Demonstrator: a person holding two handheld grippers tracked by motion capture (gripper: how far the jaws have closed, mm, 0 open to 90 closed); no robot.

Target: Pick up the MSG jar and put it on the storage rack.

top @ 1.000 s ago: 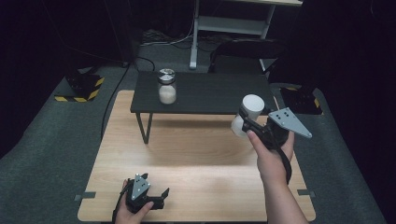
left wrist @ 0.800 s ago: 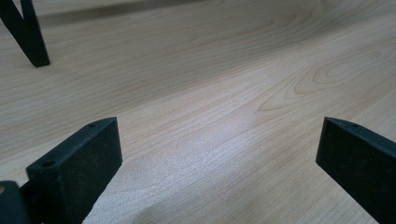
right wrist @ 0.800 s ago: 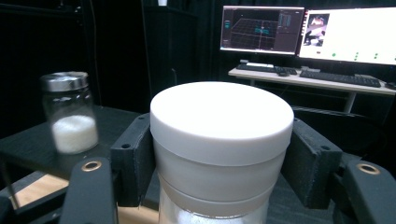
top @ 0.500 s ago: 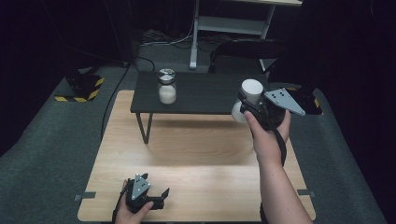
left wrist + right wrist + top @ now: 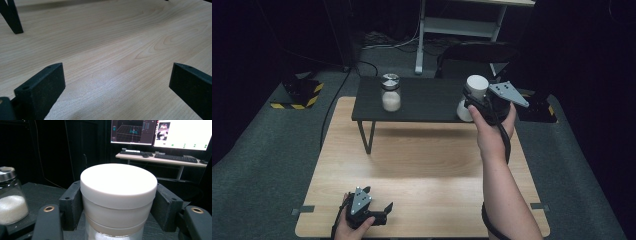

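White jar [image 5: 117, 197]: held upright, long axis vertical, flat white lid on top; carried at the right end of the black low table [image 5: 422, 107], above its surface.
Jar contents: hidden by the white wall; cannot be told.
Right gripper [image 5: 476, 102]: jaws closed on the white jar's two sides, just under the lid.
Glass jar [image 5: 390, 92]: stood upright on the black low table, well left of the white jar; metal lid on, white grains inside filling the lower part.
Left gripper [image 5: 117, 85]: jaws spread wide, nothing between them; rested low over the near left of the wooden table [image 5: 427, 165].

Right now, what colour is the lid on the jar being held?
White lid, plainest in the right gripper view.
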